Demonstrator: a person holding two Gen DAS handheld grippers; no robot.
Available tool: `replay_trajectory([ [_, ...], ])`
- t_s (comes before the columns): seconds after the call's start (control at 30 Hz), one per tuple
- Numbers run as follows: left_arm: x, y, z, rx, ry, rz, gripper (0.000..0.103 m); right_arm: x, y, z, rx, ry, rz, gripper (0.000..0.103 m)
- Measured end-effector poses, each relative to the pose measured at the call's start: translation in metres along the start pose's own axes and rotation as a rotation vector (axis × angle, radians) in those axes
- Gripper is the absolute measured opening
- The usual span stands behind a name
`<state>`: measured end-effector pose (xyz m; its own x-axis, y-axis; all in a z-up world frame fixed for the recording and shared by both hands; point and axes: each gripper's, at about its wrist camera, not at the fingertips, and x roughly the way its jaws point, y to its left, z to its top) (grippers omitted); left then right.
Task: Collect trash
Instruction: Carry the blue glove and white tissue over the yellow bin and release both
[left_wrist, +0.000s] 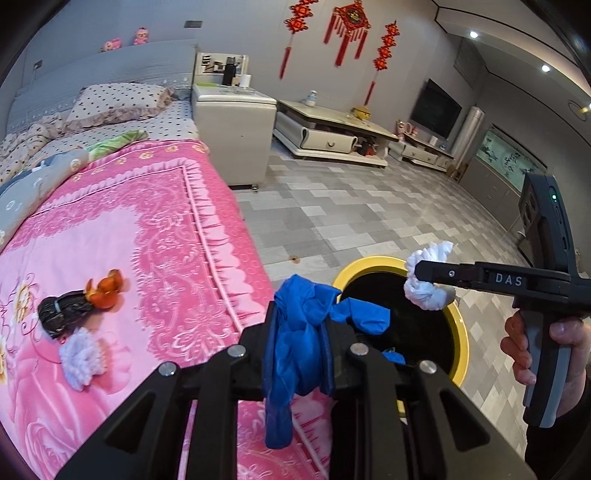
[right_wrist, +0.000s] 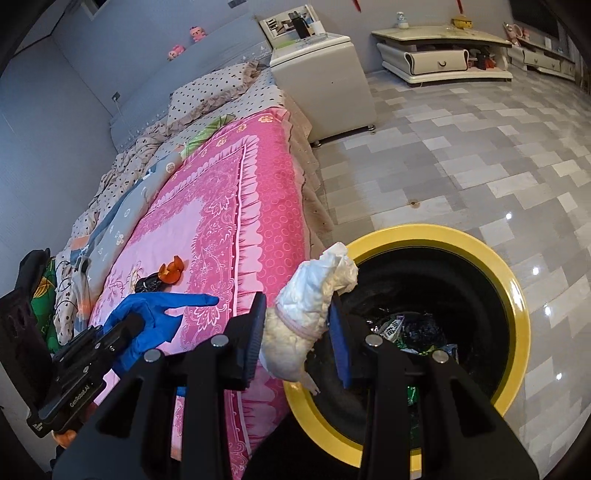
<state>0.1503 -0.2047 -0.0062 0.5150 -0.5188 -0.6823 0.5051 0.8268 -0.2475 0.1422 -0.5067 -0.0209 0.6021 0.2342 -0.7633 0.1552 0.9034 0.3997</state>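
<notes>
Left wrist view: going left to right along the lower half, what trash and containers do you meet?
Black bag bundle → white crumpled wad on the bedspread → orange peel → blue glove in the left hand-held gripper → yellow-rimmed bin → white wad in the right hand-held gripper.
</notes>
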Motion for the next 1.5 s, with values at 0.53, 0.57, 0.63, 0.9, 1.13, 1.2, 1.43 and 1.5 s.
replay_trajectory([
  [0.53,0.068,-0.07,0.01,0.05,0.077,-0.093,0.019,-0.005,-0.063,0.0,0.072,0.01,-0.08,0.033],
  [0.57,0.072,-0.072,0.009,0.048,0.085,-0.098,0.019,-0.005,-0.065,0.0,0.075,0.009,-0.086,0.033],
  [0.63,0.079,-0.076,0.009,0.043,0.101,-0.105,0.019,-0.006,-0.069,0.0,0.083,0.008,-0.098,0.033],
  [0.9,0.089,-0.078,0.006,0.033,0.116,-0.116,0.024,-0.01,-0.076,0.001,0.095,-0.004,-0.098,0.037],
  [1.13,0.078,-0.07,0.008,0.03,0.089,-0.098,0.044,-0.016,-0.074,0.005,0.1,-0.031,-0.137,0.045],
  [1.2,0.075,-0.066,0.008,0.026,0.084,-0.094,0.052,-0.018,-0.075,0.005,0.098,-0.041,-0.163,0.046],
  [1.43,0.064,-0.046,0.005,0.024,0.069,-0.059,0.069,-0.022,-0.074,0.004,0.115,-0.04,-0.154,0.051],
  [1.5,0.061,-0.038,0.005,0.022,0.065,-0.036,0.071,-0.021,-0.068,0.002,0.11,-0.035,-0.141,0.052],
])
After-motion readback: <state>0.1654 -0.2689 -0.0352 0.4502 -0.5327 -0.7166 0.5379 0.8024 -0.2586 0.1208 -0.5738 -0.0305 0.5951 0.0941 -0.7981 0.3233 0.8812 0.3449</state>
